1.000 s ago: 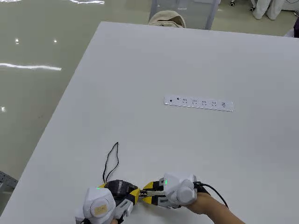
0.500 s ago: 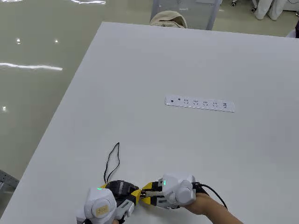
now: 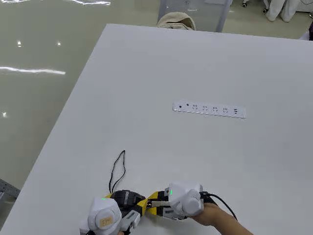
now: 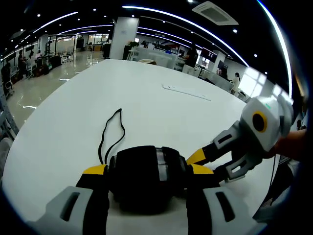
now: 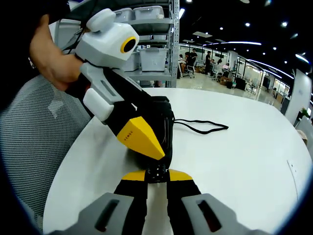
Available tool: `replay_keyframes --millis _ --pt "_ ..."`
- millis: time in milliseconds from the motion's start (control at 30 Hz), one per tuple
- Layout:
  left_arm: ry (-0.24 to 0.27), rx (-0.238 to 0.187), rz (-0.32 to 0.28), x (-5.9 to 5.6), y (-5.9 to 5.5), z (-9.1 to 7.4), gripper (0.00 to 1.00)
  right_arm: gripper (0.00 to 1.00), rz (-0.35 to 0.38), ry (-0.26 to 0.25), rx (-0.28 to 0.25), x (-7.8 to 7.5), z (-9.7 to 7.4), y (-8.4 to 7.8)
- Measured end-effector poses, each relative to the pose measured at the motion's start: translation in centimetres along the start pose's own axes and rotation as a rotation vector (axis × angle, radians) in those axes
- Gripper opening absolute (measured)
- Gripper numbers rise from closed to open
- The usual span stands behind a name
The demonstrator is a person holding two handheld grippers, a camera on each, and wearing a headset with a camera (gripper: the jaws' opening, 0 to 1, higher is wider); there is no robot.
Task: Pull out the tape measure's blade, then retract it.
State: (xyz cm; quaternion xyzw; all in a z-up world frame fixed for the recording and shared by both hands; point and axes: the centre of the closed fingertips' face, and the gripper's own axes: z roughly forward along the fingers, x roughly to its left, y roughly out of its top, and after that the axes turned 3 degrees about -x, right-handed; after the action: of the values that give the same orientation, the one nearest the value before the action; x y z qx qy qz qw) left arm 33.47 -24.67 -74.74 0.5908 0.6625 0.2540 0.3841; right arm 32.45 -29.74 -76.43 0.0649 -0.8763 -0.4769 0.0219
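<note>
A black tape measure (image 4: 146, 178) rests on the white table (image 3: 195, 156) near its front edge, with its black wrist strap (image 4: 110, 134) looped out behind it. My left gripper (image 4: 146, 171) is shut on the case, a yellow-tipped jaw on each side. In the head view the left gripper (image 3: 132, 204) is at the bottom left, and the right gripper (image 3: 150, 203) points at it from the right. My right gripper (image 5: 156, 175) is shut on the blade's metal end hook (image 5: 156, 172), right at the case (image 5: 164, 125). Almost no blade is drawn out.
A white power strip (image 3: 209, 110) lies at mid-table, well beyond the grippers. The table's left edge (image 3: 63, 115) drops to a glossy floor. A chair back (image 3: 175, 19) stands at the far edge, and a grey mesh chair (image 5: 39, 147) is close behind the left gripper.
</note>
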Motion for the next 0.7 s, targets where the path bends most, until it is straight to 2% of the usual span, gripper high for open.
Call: replay_keyframes --millis 700 --pt "0.001 -0.005 -0.023 0.29 -0.05 -0.12 0.61 0.13 -0.001 -0.002 -0.001 -0.11 0.35 0.33"
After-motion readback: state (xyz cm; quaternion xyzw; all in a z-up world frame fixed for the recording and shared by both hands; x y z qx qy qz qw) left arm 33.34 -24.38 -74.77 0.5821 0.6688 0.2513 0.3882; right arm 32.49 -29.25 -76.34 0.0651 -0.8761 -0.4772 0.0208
